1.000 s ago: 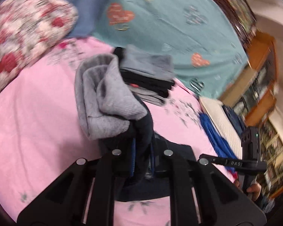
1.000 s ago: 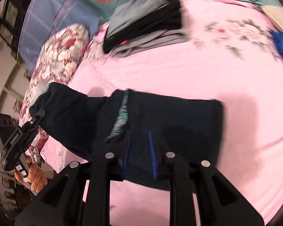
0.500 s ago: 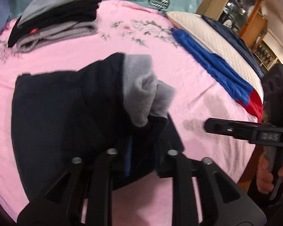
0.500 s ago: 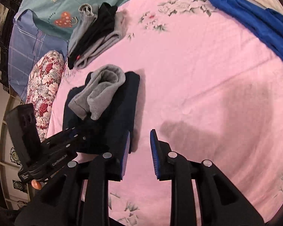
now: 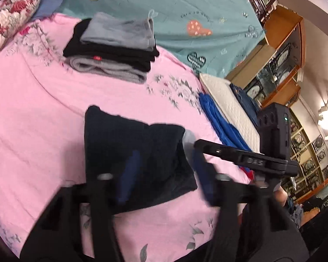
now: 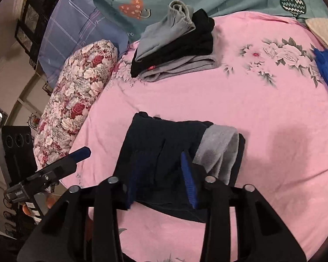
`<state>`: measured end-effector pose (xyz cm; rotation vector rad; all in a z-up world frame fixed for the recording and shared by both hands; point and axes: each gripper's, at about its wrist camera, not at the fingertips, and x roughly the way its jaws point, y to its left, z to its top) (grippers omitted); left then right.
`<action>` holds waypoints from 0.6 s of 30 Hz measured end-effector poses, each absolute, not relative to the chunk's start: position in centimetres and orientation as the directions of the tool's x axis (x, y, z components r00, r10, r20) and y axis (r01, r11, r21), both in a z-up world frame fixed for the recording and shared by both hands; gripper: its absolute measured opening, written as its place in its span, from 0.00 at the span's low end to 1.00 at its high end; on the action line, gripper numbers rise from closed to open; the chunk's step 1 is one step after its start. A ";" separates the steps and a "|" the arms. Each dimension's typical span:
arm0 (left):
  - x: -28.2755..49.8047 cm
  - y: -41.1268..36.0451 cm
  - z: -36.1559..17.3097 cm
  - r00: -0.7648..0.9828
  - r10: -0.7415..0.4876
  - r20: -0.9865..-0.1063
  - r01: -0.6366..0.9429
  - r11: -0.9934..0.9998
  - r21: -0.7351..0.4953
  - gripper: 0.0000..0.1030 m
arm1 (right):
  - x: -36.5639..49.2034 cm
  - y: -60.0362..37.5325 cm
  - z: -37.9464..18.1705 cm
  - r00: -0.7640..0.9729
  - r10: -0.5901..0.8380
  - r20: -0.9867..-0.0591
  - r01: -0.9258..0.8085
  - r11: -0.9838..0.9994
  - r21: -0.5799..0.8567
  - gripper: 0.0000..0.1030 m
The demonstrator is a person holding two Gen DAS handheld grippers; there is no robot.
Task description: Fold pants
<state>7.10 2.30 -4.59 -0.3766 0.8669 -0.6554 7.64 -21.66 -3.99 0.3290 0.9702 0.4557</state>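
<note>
From the left wrist camera, the dark navy pants (image 5: 129, 152) lie folded into a compact block on the pink floral bedsheet (image 5: 32, 109), a sliver of grey lining showing at their right edge. The left gripper (image 5: 164, 174) hovers over them, blurred; its jaws stand apart and are closing, with the fabric seen between the blue pads but not pinched. The right gripper (image 5: 199, 146) reaches in from the right. Behind sits one stack of folded clothes (image 5: 111, 50), three garments: grey, black, grey. One blue garment (image 5: 218, 120) lies by a white pillow (image 5: 227, 102), a teal blanket (image 5: 196, 11) beyond, wooden display cabinets (image 5: 282, 65) at the right. From the right wrist camera, the same pants (image 6: 159, 152) lie flat near the bed's front edge, grey fleece lining (image 6: 220, 150) turned out on the right. The right gripper (image 6: 161, 174) hangs over them with jaws parted, gripping nothing. The left gripper (image 6: 81, 154) is at the left. One floral bolster (image 6: 76, 100) and one plaid pillow (image 6: 76, 28) line the left side.
</note>
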 end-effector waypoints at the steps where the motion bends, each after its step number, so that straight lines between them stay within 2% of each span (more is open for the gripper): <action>1: 7.3 1.9 -5.4 0.444 -0.674 -0.590 0.376 0.738 -0.560 0.18 | 7.8 -21.5 -4.7 0.468 0.502 -0.727 -0.209 0.863 0.461 0.25; 2: 7.3 1.3 -6.1 0.421 -0.680 -0.601 0.381 0.733 -0.563 0.12 | 7.8 -21.5 -5.4 0.456 0.494 -0.740 -0.191 0.866 0.462 0.25; 4: 8.2 0.0 -8.0 0.395 -0.658 -0.641 0.385 0.752 -0.535 0.12 | 7.2 -22.3 -7.2 0.447 0.433 -0.782 -0.128 0.897 0.424 0.24; 6: 9.2 -1.0 -10.7 0.358 -0.613 -0.704 0.355 0.787 -0.505 0.12 | 7.0 -23.4 -9.6 0.423 0.373 -0.826 -0.038 0.918 0.395 0.16; 8: 10.2 -0.8 -13.8 0.289 -0.622 -0.727 0.289 0.781 -0.554 0.12 | 7.1 -24.1 -11.2 0.404 0.378 -0.833 -0.004 0.911 0.412 0.12; 9: 10.1 -0.2 -14.3 0.292 -0.649 -0.702 0.272 0.760 -0.590 0.12 | 7.1 -24.1 -11.0 0.402 0.385 -0.831 -0.006 0.908 0.418 0.12; 12: 8.8 0.3 -13.5 0.310 -0.632 -0.710 0.289 0.775 -0.563 0.12 | 6.9 -22.6 -8.2 0.414 0.387 -0.824 -0.064 0.915 0.398 0.18; 16: 8.3 -0.3 -13.1 0.318 -0.581 -0.749 0.281 0.812 -0.511 0.12 | 8.6 -18.0 -3.9 0.418 0.491 -0.764 -0.247 0.871 0.425 0.18; 18: 8.1 -0.7 -12.5 0.329 -0.549 -0.769 0.282 0.834 -0.474 0.12 | 10.9 -14.2 -3.4 0.374 0.513 -0.773 -0.332 0.852 0.405 0.18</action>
